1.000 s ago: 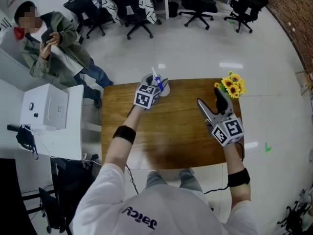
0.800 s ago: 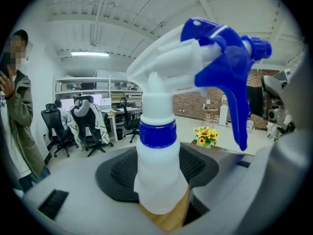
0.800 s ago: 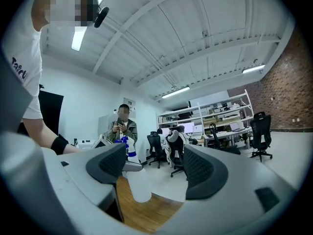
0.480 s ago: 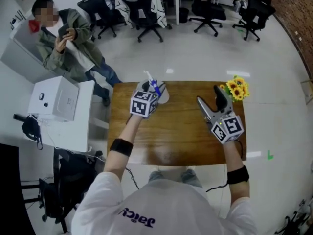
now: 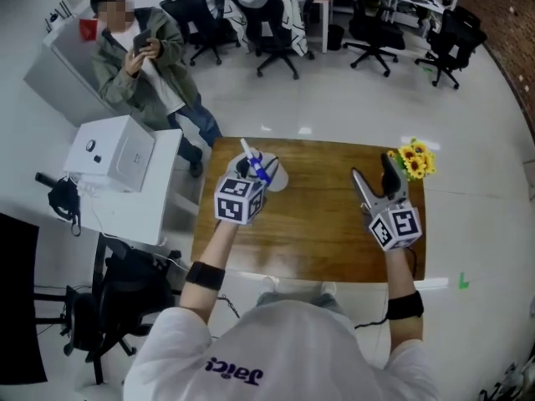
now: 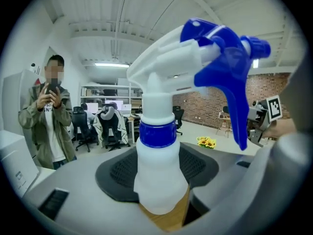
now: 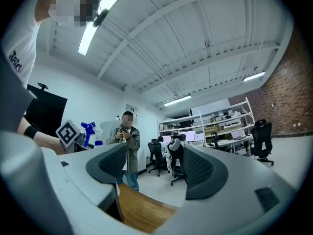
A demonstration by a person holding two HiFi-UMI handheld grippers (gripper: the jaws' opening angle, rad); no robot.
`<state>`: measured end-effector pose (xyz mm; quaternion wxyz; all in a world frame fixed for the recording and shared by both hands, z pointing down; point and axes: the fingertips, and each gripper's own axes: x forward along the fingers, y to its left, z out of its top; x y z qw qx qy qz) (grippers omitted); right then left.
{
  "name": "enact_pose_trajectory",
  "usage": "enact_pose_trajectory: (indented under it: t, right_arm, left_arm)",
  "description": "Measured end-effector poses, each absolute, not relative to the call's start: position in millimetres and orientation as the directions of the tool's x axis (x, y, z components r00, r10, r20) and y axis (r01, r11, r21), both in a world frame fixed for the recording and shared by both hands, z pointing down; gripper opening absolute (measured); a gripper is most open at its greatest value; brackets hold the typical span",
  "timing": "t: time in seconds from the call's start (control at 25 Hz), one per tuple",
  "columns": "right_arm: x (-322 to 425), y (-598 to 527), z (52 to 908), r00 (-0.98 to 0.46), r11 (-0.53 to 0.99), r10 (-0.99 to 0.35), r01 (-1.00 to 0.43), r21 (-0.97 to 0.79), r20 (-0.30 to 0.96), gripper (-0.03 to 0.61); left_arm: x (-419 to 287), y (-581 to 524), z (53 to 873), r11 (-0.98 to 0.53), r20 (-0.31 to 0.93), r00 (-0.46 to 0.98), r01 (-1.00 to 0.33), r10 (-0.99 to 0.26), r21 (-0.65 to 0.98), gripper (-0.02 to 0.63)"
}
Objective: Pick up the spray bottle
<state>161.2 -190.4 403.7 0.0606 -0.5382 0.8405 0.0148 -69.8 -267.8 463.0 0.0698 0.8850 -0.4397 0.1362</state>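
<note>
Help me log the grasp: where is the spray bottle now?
Head view, left: the spray bottle sits gripped in the left tool, over the wooden table's far-left part.

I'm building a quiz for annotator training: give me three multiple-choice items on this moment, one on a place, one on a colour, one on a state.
1. Where do the yellow flowers stand?
A) at the table's far right corner
B) on the floor
C) between the right jaws

2. What colour is the spray bottle's trigger?
A) red
B) blue
C) green

3. How is the right gripper?
A) shut on the bottle
B) shut on the flowers
C) open and empty

Answers: 1 A, the head view shows them at that corner; 2 B, the left gripper view shows a blue trigger; 3 C, its pads stand apart with nothing between.
</note>
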Motion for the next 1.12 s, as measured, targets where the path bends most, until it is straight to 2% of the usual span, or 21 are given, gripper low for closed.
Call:
enact_pose_trajectory:
  t: [0.24, 0.52, 0.84, 1.12]
  right_arm:
    - [159, -160, 412, -0.368, 0.373, -0.921, -0.928, -0.009, -0.129, 0.368]
    - [163, -121, 441, -0.297, 0.306, -0.947, -0.95, -0.056, -0.124, 0.368]
    - [170, -84, 477, -0.219, 0.224, -0.973, -0.971, -0.081, -0.07, 0.368]
    - [165, -64, 501, -0.185, 0.186, -0.982, -0.979, -0.078, -0.03, 0.368]
  left_arm:
    - [-96, -225, 454, -0.585, 0.252, 0.57, -0.811, -0.782, 0.021, 0.241]
    - [-123, -184, 459, -0.536, 0.212, 0.529, -0.844, -0.822, 0.027, 0.241]
    - [-122, -136, 455, -0.522, 0.144, 0.519, -0.853, -0.843, 0.02, 0.241]
    - [-117, -114, 486, -0.525, 0.125, 0.518, -0.851, -0.846, -0.025, 0.241]
